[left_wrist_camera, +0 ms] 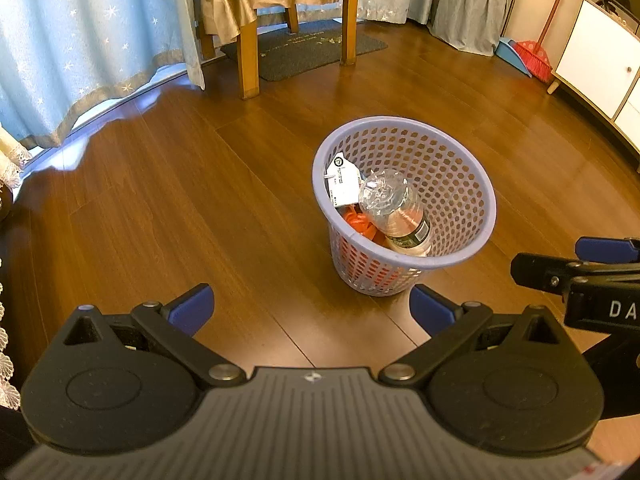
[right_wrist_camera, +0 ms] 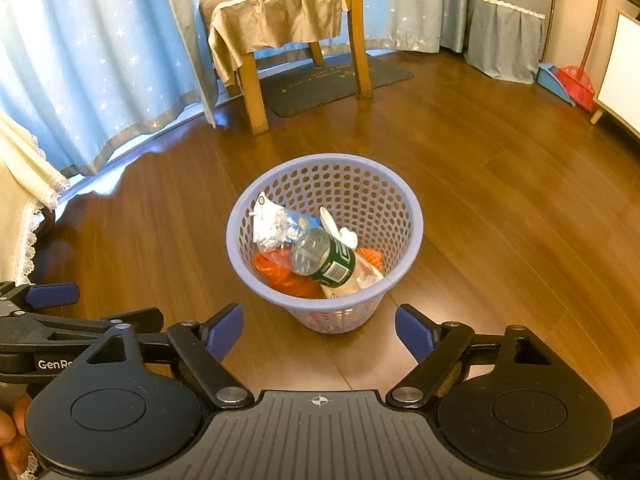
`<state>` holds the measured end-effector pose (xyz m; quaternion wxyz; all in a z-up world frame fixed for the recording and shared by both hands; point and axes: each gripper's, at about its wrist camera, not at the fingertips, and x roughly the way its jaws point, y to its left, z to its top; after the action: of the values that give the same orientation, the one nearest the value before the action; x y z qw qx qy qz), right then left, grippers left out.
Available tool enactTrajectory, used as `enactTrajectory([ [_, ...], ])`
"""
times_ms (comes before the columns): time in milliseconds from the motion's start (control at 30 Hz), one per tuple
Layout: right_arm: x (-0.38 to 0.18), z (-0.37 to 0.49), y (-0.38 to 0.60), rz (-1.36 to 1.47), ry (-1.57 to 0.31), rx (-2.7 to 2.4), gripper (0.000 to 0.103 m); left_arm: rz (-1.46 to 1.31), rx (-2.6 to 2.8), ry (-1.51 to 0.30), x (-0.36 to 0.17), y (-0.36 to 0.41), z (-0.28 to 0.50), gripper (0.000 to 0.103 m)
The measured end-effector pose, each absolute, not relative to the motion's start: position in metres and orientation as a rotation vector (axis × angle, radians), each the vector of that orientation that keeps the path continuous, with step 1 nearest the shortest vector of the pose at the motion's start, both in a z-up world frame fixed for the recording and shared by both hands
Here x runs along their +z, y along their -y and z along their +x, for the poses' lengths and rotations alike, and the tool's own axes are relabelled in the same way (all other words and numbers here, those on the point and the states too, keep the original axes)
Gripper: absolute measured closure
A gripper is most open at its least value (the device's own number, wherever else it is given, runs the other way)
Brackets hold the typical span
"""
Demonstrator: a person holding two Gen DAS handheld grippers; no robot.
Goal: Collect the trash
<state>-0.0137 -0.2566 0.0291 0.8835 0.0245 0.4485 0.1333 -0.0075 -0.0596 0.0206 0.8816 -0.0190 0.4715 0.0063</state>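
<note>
Floor around basket: bare wooden floor [right_wrist_camera: 500,216] lies open on every side of the lavender basket [right_wrist_camera: 404,200].
Basket mouth: uncovered from above, though a plastic bottle [right_wrist_camera: 324,258], orange wrapper [right_wrist_camera: 280,274] and white packet [right_wrist_camera: 270,224] fill its lower part.
Between the blue pads: both the right gripper [right_wrist_camera: 319,332] and left gripper [left_wrist_camera: 310,310] stand spread, with nothing between.
Far obstacles: chair [right_wrist_camera: 256,96], curtains [right_wrist_camera: 80,80], broom [right_wrist_camera: 578,80], white cabinet [left_wrist_camera: 596,60].
</note>
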Motion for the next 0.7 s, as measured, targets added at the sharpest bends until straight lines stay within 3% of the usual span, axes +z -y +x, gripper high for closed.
enactTrajectory([
  [700,0.0282,-0.0125,0.2567,0.049,-0.940,0.279,0.021,-0.025,0.032,-0.980,0.0193,0.0568,-0.0077,0.001],
])
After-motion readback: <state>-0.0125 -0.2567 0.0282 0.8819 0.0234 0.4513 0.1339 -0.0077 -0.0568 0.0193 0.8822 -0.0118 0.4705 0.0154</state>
